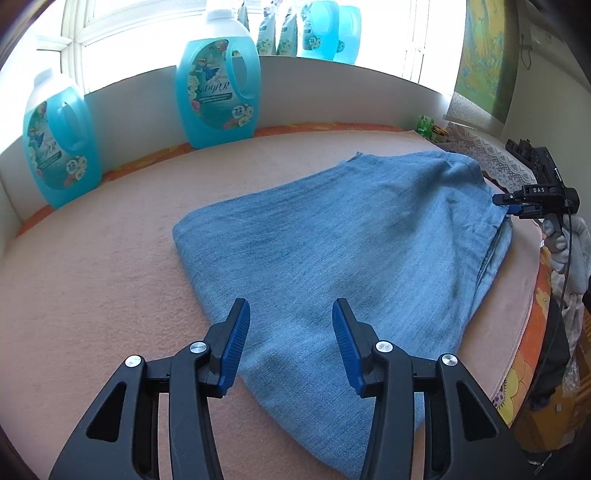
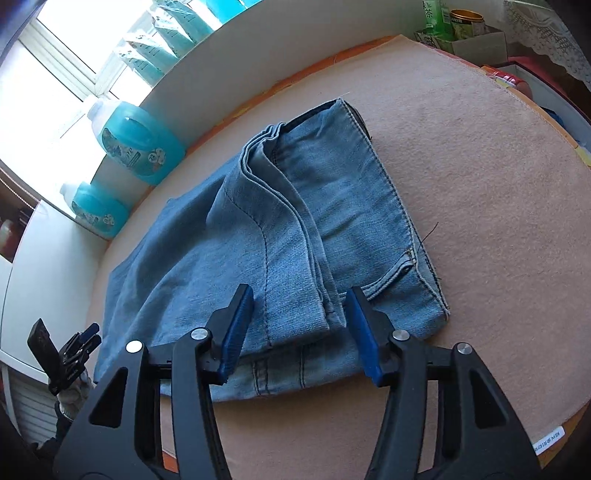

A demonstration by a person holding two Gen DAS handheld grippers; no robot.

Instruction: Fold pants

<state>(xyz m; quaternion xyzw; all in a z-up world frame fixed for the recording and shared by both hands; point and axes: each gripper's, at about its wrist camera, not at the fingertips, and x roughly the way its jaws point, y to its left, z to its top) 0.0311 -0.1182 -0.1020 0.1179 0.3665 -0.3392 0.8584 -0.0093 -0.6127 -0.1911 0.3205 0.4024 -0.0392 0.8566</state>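
Light blue jeans (image 1: 343,236) lie folded into a flat stack on a pink blanket (image 1: 92,280). In the right wrist view the jeans (image 2: 258,236) show the leg hems laid over the waistband and pocket end. My left gripper (image 1: 291,325) is open and empty, hovering over the near folded edge. My right gripper (image 2: 301,314) is open and empty, just above the hem end of the stack. The right gripper also shows at the jeans' far right edge in the left wrist view (image 1: 511,205). The left gripper shows at the lower left of the right wrist view (image 2: 86,338).
Two blue detergent bottles (image 1: 218,88) (image 1: 61,147) stand against the white ledge at the back. Tins and a green carton (image 2: 450,26) sit past the blanket's far corner. The blanket edge (image 1: 524,325) drops off on the right.
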